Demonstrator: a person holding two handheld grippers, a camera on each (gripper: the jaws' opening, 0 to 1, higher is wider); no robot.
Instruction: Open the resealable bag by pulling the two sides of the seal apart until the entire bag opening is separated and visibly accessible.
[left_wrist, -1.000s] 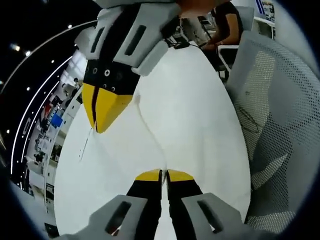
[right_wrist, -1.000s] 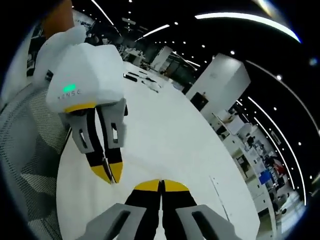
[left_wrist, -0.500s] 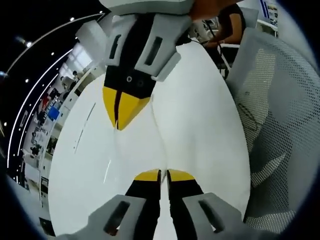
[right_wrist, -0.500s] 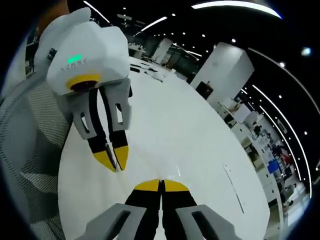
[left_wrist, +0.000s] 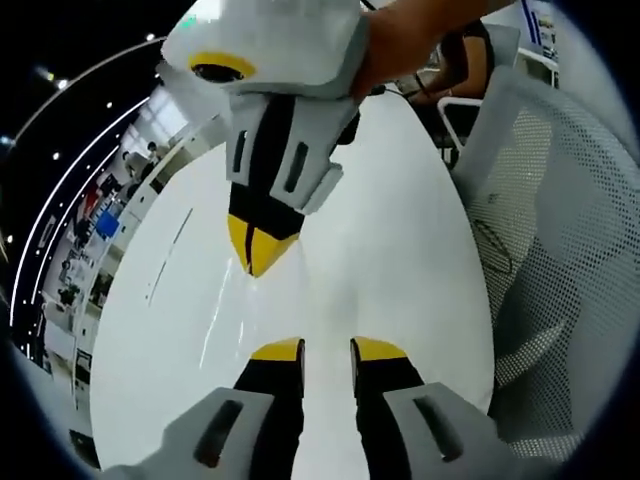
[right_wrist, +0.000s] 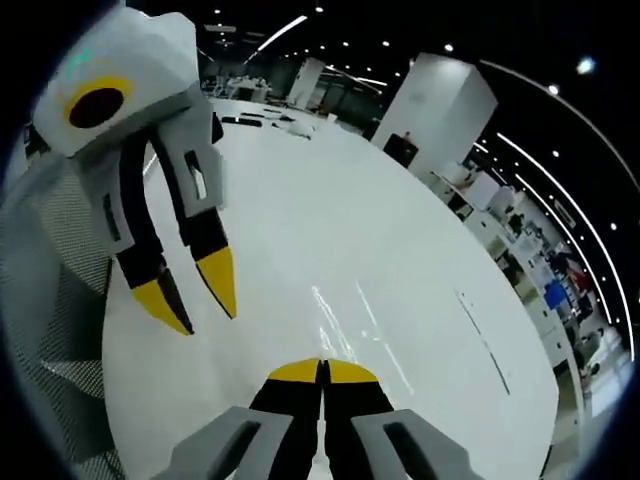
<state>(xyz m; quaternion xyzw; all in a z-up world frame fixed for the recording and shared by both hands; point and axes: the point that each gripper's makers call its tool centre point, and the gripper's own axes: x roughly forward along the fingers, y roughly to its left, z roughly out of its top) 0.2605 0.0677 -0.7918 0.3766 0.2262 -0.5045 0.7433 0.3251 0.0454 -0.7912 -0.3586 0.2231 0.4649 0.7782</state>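
The resealable bag (right_wrist: 335, 315) is clear and hard to make out on the white table (right_wrist: 330, 190); only glossy streaks mark it. They run up from my right gripper (right_wrist: 322, 371), whose jaws are shut on its thin film. In the left gripper view the right gripper (left_wrist: 258, 256) reaches down from above, tips pressed together over the faint bag (left_wrist: 300, 300). My left gripper (left_wrist: 328, 349) stands open just below it with nothing between its fingers. It also enters the right gripper view as the left gripper (right_wrist: 193, 296), jaws apart.
A grey mesh chair (left_wrist: 560, 250) stands at the table's edge, seen again as the chair (right_wrist: 50, 300). A hand (left_wrist: 400, 40) holds the right gripper. A seated person (left_wrist: 455, 50) and small items (right_wrist: 270, 125) are at the far end. A thin line (right_wrist: 485, 340) marks the tabletop.
My left gripper has gone from shut to open. The right gripper has stayed shut and drawn back, so more of its body shows in the left gripper view.
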